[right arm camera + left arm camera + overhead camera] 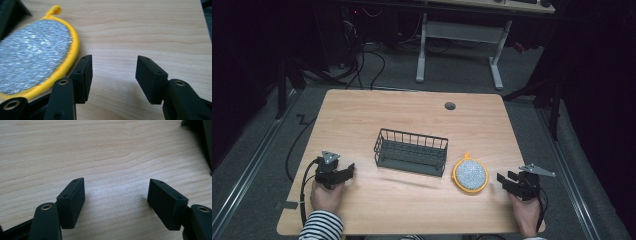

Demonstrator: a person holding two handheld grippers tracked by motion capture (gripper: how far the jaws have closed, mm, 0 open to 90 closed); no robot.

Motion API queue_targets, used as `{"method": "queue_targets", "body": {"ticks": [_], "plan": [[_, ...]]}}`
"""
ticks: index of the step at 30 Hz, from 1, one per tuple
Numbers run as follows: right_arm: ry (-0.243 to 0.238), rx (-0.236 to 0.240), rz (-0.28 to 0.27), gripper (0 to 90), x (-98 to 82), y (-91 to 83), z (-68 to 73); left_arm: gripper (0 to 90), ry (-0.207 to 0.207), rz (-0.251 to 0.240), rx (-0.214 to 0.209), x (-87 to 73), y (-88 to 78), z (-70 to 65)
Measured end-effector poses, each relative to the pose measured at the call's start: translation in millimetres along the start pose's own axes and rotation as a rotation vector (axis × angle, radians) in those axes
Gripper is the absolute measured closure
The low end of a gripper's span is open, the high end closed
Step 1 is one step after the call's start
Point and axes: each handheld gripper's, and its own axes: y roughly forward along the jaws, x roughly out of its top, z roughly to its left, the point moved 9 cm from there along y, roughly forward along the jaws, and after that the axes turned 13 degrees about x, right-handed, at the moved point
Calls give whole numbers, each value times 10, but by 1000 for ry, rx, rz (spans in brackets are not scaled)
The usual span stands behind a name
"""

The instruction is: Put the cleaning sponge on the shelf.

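A round silver scouring pad with a yellow rim and loop lies flat on the wooden table, just right of a dark wire basket. My right gripper sits low at the table's right front, its jaws apart over bare wood, with the pad just beyond its left jaw. My left gripper rests at the left front, held by a hand, jaws wide apart with only wood between them. The basket's edge shows at the far right of the left gripper view.
A cable hole sits near the table's far edge. Beyond the table stand a white desk frame and loose cables on the grey floor. Bare wood lies between the basket and the front edge.
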Motion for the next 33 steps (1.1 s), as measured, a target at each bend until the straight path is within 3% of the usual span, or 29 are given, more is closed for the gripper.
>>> {"method": "queue_targets", "body": {"ticks": [6, 16, 22, 33], "plan": [[-32, 53, -7, 484, 99, -35, 209, 309, -1, 0, 0, 0, 0, 0], [-41, 109, 63, 429, 222, 151, 432, 309, -3, 1, -3, 1, 0, 2], [-80, 110, 117, 431, 291, 279, 486, 309, -4, 2, -5, 0, -1, 3], [-38, 127, 229, 377, 393, 475, 513, 309, -18, -2, -9, 6, 2, 8]]}}
